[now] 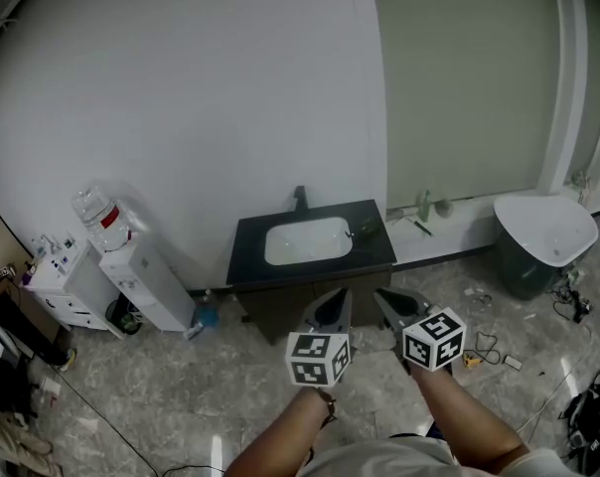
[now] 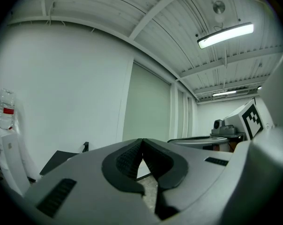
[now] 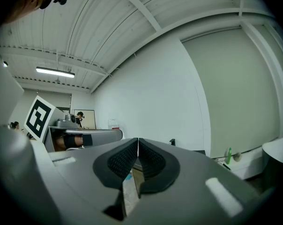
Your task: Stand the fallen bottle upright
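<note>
seemingly upright, the slim green bottle (image 1: 422, 206) stands on the white ledge (image 1: 459, 229) right of centre, beside the glossy black sink table (image 1: 246, 258). open marbled floor (image 1: 221, 386) separates it from the left tongs (image 1: 338, 301) and right tongs (image 1: 387, 301), both closed and empty.

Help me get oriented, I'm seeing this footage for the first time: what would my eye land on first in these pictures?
A black vanity counter with a white sink basin stands mid-frame against the plain white wall. To its left is a white water dispenser topped by a clear upturned bottle. At the bottom edge, the left tool and right tool are both shut and empty, each bearing a black-and-white marker cube.
</note>
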Action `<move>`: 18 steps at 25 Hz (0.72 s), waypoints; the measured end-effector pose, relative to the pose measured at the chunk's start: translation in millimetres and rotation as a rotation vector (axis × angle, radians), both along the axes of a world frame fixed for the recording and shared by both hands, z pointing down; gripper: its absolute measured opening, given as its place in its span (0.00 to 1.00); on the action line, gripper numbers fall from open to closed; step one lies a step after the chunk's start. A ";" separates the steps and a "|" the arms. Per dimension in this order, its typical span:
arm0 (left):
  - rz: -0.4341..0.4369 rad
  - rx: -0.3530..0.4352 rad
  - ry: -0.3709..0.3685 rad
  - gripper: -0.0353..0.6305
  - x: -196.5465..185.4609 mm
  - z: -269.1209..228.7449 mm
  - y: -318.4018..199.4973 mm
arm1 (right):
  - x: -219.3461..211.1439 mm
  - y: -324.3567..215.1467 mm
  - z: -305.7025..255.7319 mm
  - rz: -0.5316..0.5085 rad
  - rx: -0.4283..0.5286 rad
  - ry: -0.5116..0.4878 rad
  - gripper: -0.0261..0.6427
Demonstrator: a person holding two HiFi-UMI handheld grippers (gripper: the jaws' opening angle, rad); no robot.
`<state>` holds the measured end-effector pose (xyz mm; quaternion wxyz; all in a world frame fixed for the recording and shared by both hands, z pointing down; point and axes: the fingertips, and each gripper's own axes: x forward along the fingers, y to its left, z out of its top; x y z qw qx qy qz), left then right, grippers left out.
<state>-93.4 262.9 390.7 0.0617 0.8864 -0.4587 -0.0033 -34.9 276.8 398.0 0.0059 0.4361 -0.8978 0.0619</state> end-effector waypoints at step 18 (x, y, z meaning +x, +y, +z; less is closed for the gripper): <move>-0.078 -0.063 -0.037 0.07 17.5 52.0 -198.0 | 26.5 -221.4 48.6 -0.070 -0.051 -0.020 0.07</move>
